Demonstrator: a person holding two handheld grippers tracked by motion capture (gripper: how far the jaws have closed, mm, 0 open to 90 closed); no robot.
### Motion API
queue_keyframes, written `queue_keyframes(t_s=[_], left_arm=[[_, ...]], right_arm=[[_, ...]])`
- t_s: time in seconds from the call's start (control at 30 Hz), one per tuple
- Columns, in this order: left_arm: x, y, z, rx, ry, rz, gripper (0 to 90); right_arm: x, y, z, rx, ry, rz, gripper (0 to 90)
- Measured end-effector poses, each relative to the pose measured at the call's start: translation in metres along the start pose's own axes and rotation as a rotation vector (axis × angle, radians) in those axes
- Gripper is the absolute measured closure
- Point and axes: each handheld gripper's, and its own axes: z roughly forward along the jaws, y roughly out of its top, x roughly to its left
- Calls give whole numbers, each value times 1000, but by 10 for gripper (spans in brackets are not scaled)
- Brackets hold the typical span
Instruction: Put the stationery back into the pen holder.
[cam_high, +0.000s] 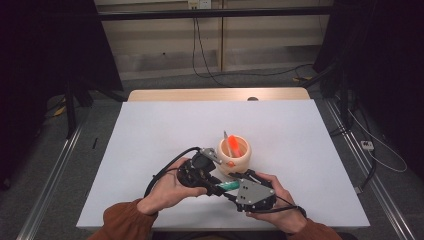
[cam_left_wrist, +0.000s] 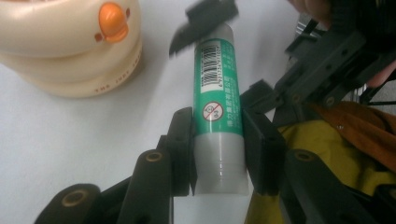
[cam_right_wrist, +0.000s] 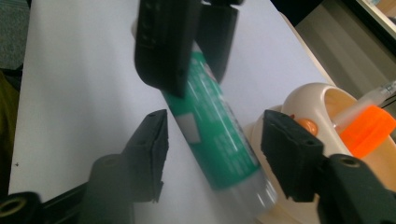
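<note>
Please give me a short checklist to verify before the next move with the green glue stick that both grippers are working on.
1. Left gripper holds the green cylindrical glue stick: ok, its pads press both sides near the pale end.
2. Right gripper grips the stick: not ok, its pads stand apart from it, with the stick between them.
3. Stick lifted off the white table: ok in the left gripper view.
4. Cream duck-shaped plastic cup upright and near: ok.
5. Room in the cup: cannot tell; an orange-capped pen already stands inside.
6. Cap of the stick closed: cannot tell, the picture is blurred.
</note>
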Motion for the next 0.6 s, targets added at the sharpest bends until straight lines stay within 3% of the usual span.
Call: queue_keyframes(t_s=[0.1, 0.17, 0.4, 0.5, 0.53, 0.6], left_arm=[[1, 2, 3, 6, -4, 2, 659], [2, 2, 4, -13, -11, -20, 659], [5, 0, 1, -65, -15, -8, 653], [4, -2, -3, -98, -22, 8, 649], [2, -3, -5, -114, -4, 17, 641], [0, -6, -12, -152, 11, 9, 542]], right_arm=[[1, 1, 1, -8, 0, -19, 531], [1, 1, 2, 1, 2, -40, 554], [2, -4, 3, -7, 21, -76, 659], [1, -4, 2, -25, 36, -62, 665], [1, -3, 1, -33, 42, -51, 666], [-1, -3, 0, -39, 43, -40, 666]])
